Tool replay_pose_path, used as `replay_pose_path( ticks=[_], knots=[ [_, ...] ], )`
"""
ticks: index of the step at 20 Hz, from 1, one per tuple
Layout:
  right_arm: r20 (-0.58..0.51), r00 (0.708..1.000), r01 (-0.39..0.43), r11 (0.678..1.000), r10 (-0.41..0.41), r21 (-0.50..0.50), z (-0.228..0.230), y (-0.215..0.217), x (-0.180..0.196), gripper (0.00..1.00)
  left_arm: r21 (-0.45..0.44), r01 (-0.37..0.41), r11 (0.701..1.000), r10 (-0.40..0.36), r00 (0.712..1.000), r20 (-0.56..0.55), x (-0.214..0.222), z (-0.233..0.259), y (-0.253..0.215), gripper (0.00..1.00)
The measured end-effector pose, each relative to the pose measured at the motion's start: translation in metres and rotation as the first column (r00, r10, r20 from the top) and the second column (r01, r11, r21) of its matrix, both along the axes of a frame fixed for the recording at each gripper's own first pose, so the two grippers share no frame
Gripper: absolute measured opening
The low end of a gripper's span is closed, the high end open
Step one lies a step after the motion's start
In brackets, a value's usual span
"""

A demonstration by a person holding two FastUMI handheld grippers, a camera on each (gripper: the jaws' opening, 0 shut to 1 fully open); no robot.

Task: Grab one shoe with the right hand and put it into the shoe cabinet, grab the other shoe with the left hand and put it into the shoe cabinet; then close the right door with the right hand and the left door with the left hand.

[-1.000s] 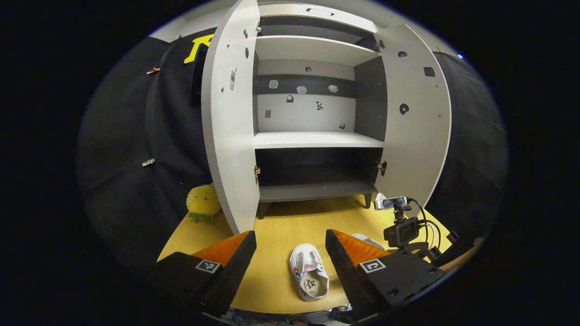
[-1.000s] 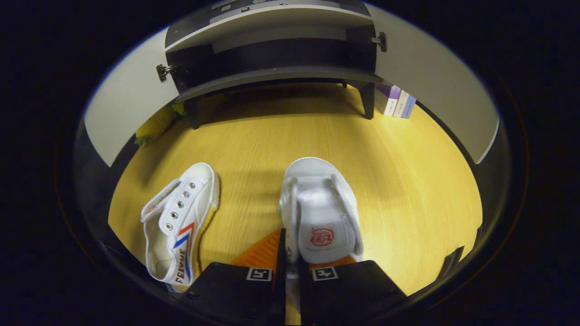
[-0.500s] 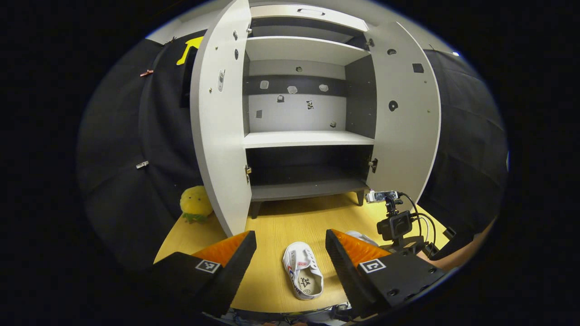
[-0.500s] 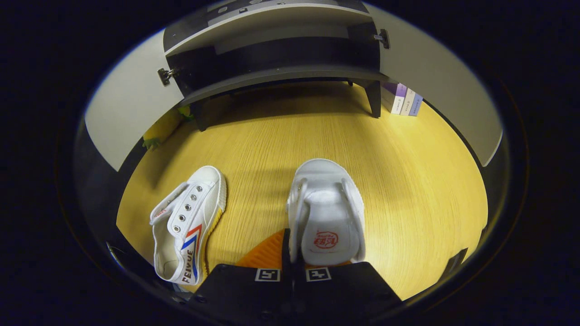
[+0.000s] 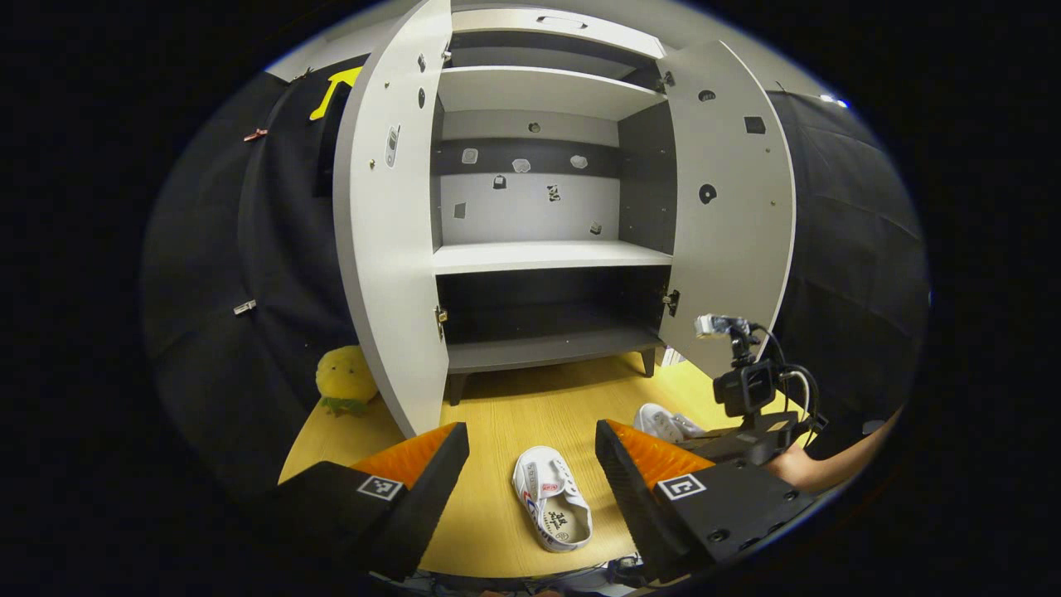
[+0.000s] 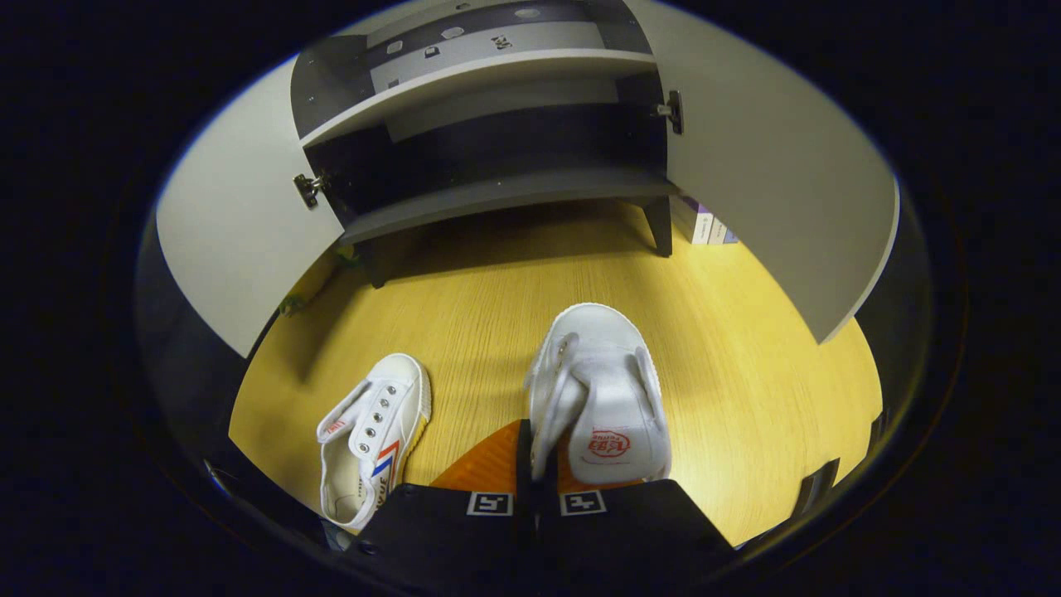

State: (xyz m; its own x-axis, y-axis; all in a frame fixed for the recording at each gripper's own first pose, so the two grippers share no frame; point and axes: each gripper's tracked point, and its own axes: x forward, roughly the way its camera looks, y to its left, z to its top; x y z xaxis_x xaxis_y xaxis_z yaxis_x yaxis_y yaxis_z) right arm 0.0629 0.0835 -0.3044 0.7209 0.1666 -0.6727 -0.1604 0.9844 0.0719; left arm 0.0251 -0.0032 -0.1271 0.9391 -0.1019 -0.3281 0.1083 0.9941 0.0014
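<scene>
My right gripper (image 6: 535, 464) is shut on the side wall of a white canvas shoe (image 6: 601, 394), which hangs a little above the wooden floor, toe toward the cabinet. The other white shoe (image 6: 369, 435), with red and blue stripes, lies on the floor to its left. In the left gripper view that shoe (image 5: 551, 510) lies between the fingers of my open left gripper (image 5: 530, 473), which is raised above it. Farther right there, the right gripper (image 5: 746, 406) carries the held shoe (image 5: 663, 423). The shoe cabinet (image 5: 547, 257) stands ahead with both doors wide open and bare shelves.
A yellow plush toy (image 5: 344, 381) sits on the floor left of the open left door (image 5: 385, 249). Several books (image 6: 709, 228) stand behind the right door (image 6: 771, 182). The wooden floor (image 6: 514, 307) stretches to the cabinet's bottom shelf (image 6: 506, 195).
The right gripper has lifted its shoe off the floor and tilted up toward the cabinet. The left gripper has drifted slightly, still open above the other shoe.
</scene>
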Motion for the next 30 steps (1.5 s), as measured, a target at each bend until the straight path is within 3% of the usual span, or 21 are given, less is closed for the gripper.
replay_pose_path(
  ticks=[7, 14, 24, 30],
  knots=[
    [0.166, 0.985, -0.04, 0.999, 0.044, -0.027, 0.108, 0.021, 0.014, 0.06, -0.016, 0.033, 0.999, -0.033, 0.999, 0.018, -0.001, -0.004, 0.002, 0.95],
    [0.268, 0.958, -0.089, 0.995, 0.097, -0.044, 0.199, 0.061, 0.063, 0.06, 0.008, 0.075, 0.997, -0.075, 0.996, 0.042, 0.003, 0.004, 0.012, 0.95],
    [0.488, 0.854, -0.101, 0.977, 0.182, -0.187, 0.325, 0.096, 0.192, 0.06, 0.003, 0.062, 0.998, -0.063, 0.996, 0.066, 0.013, 0.014, 0.019, 0.95],
    [0.495, 0.837, -0.117, 0.96, 0.233, -0.255, 0.357, 0.115, 0.269, 0.06, 0.016, 0.018, 1.0, -0.019, 0.998, 0.066, 0.018, 0.02, 0.028, 0.95]
  ],
)
